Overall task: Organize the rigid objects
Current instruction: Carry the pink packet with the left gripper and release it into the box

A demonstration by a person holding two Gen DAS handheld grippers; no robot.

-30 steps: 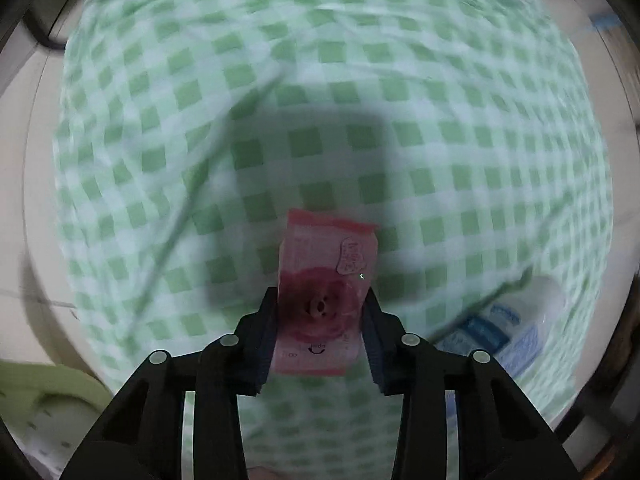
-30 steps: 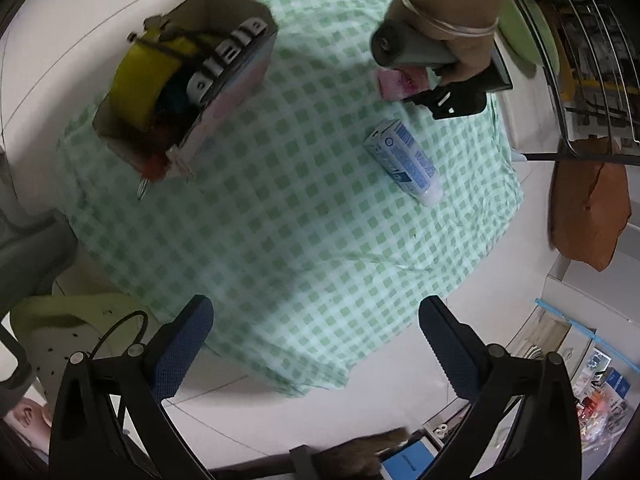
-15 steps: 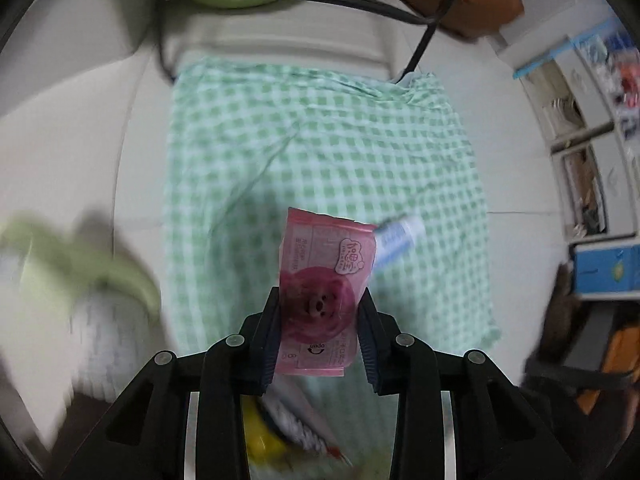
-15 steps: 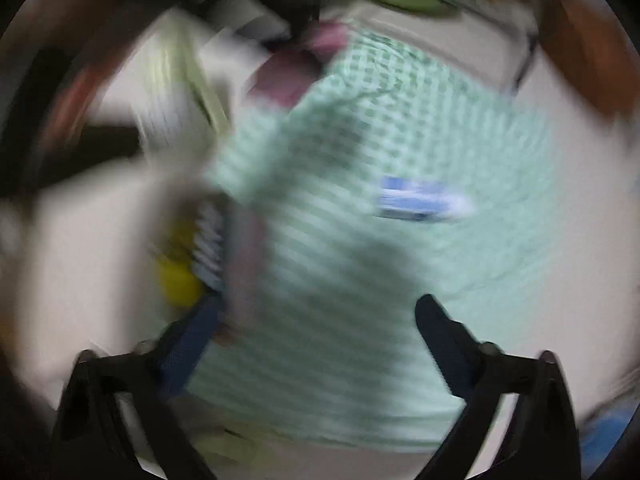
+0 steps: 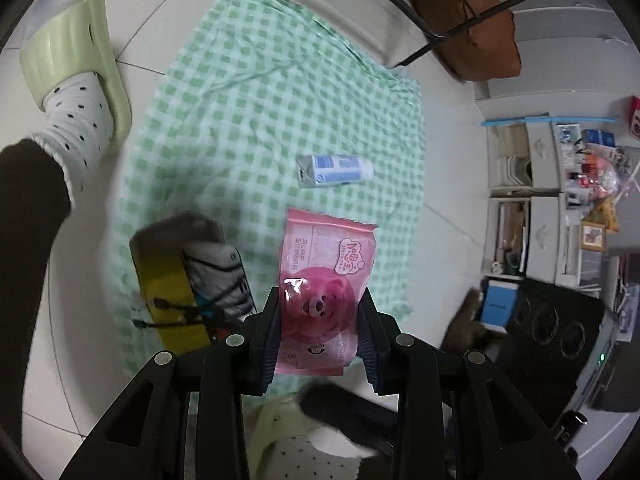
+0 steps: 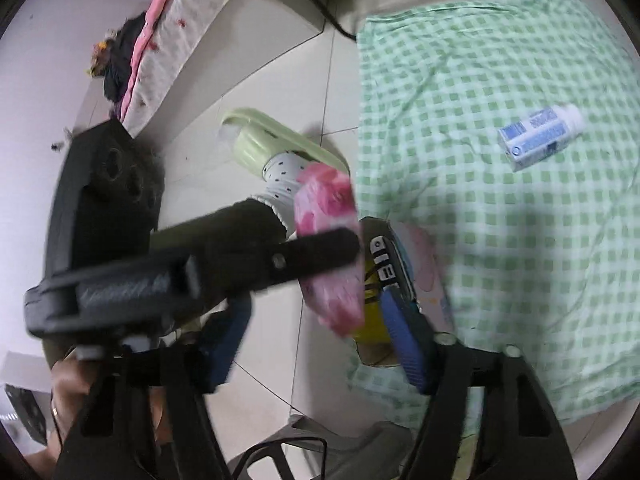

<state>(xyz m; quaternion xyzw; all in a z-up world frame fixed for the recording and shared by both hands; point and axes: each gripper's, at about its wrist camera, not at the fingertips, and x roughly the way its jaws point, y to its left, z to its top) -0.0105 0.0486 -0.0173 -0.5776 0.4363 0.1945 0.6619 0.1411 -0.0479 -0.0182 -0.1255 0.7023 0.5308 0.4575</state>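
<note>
My left gripper (image 5: 320,320) is shut on a pink wipes pack (image 5: 326,280) with a bear face, held in the air above the green checked cloth (image 5: 248,100). A cardboard box (image 5: 172,280) with a yellow item and other things sits just left of the pack. A blue and white tube (image 5: 334,170) lies on the cloth beyond. In the right wrist view the left gripper (image 6: 340,252) holds the pack (image 6: 328,240) right over the box (image 6: 400,276); the tube (image 6: 540,136) lies far right. My right gripper (image 6: 320,344) is open and empty.
A foot in a dotted sock and green slipper (image 5: 72,64) stands left of the cloth. A metal chair frame (image 5: 440,8) and brown bag (image 5: 472,28) are at the back. Shelves with clutter (image 5: 560,200) stand right. A mattress edge (image 6: 180,20) lies far left.
My left gripper has carried the pink pack up and away from the cloth, over toward the box. The right gripper has swung round and now looks at the box from close by.
</note>
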